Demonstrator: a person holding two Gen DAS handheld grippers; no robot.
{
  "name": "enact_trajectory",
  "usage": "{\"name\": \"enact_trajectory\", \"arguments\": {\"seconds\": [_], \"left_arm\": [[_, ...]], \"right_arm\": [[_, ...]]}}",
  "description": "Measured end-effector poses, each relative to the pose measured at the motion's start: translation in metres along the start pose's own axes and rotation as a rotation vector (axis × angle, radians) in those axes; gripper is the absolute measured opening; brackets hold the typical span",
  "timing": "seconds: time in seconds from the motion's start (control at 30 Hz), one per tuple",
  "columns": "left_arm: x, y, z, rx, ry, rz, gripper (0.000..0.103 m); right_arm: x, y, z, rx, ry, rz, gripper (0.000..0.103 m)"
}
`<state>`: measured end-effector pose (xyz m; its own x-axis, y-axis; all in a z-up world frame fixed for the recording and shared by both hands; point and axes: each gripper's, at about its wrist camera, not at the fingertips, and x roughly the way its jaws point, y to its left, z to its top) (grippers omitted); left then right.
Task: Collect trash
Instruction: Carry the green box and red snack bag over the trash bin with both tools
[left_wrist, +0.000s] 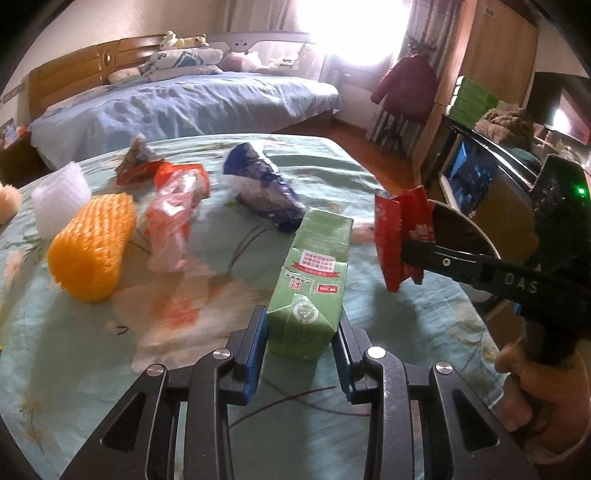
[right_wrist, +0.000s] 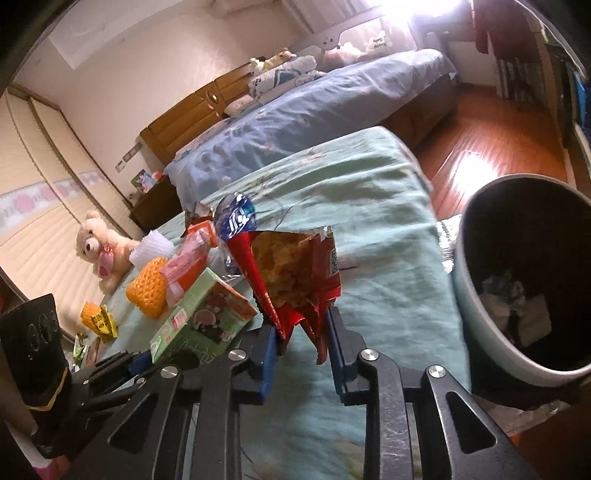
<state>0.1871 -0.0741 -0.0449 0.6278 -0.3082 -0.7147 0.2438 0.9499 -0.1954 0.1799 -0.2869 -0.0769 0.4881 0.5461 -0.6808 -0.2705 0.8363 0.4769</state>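
My left gripper (left_wrist: 301, 328) is shut on a green drink carton (left_wrist: 314, 280), held over the green floral bedspread (left_wrist: 74, 350). The carton also shows in the right wrist view (right_wrist: 203, 317). My right gripper (right_wrist: 301, 332) is shut on a red snack wrapper (right_wrist: 291, 280), lifted above the bedspread; the wrapper also shows in the left wrist view (left_wrist: 399, 240). A round bin (right_wrist: 524, 280) with a pale rim stands to the right, with some trash inside.
On the bedspread lie an orange foam net (left_wrist: 92, 247), a white foam net (left_wrist: 61, 195), a red-white wrapper (left_wrist: 173, 214), a blue wrapper (left_wrist: 262, 184) and a small red wrapper (left_wrist: 138, 162). A teddy bear (right_wrist: 99, 247) sits at the left. A blue bed (left_wrist: 184, 107) stands behind.
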Motion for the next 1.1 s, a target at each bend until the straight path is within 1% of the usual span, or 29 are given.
{"name": "enact_trajectory", "arguments": {"seconds": [0.2, 0.4, 0.7, 0.8, 1.1], "left_arm": [[0.008, -0.020, 0.009, 0.039, -0.004, -0.034, 0.032], [0.014, -0.048, 0.020, 0.088, -0.013, -0.080, 0.032], [0.036, -0.086, 0.034, 0.155, -0.006, -0.125, 0.032], [0.044, -0.098, 0.040, 0.179, -0.005, -0.134, 0.032], [0.065, -0.123, 0.054, 0.209, 0.001, -0.147, 0.032]], "right_arm": [[-0.023, -0.024, 0.001, 0.034, -0.039, -0.040, 0.025], [-0.045, -0.050, -0.002, 0.070, -0.070, -0.088, 0.025], [-0.074, -0.092, -0.004, 0.109, -0.104, -0.180, 0.025], [-0.079, -0.106, -0.002, 0.126, -0.110, -0.204, 0.025], [-0.083, -0.129, 0.004, 0.142, -0.114, -0.253, 0.025]]}}
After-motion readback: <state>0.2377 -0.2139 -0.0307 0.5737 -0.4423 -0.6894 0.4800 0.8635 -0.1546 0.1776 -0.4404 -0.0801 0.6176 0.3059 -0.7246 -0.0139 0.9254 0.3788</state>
